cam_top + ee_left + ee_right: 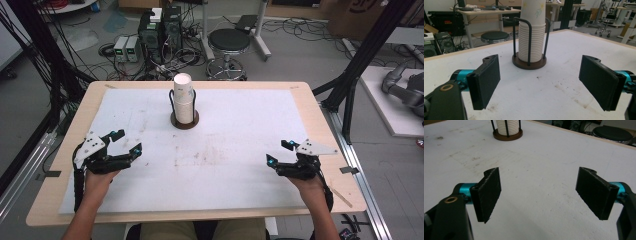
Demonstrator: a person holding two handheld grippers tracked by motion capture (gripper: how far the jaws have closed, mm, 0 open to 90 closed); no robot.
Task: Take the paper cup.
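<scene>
Cup stack [183, 98] held in a wire holder [184, 120] at upper centre, left gripper [127, 141] and right gripper [278, 151] spread wide, empty, at lower left and right, well apart from it

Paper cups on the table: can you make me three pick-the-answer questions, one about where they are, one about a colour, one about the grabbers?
1. Where does the stack of paper cups stand?
A. far middle of the table
B. near left corner
C. on the floor

2. What colour is the holder's round base?
A. blue
B. dark brown
C. yellow

3. How are the left gripper and right gripper?
A. both shut
B. holding cups
C. both open, empty

Answers: 1 A, the high view shows it there. 2 B, clear in the left gripper view. 3 C, jaws stand wide apart.
</scene>
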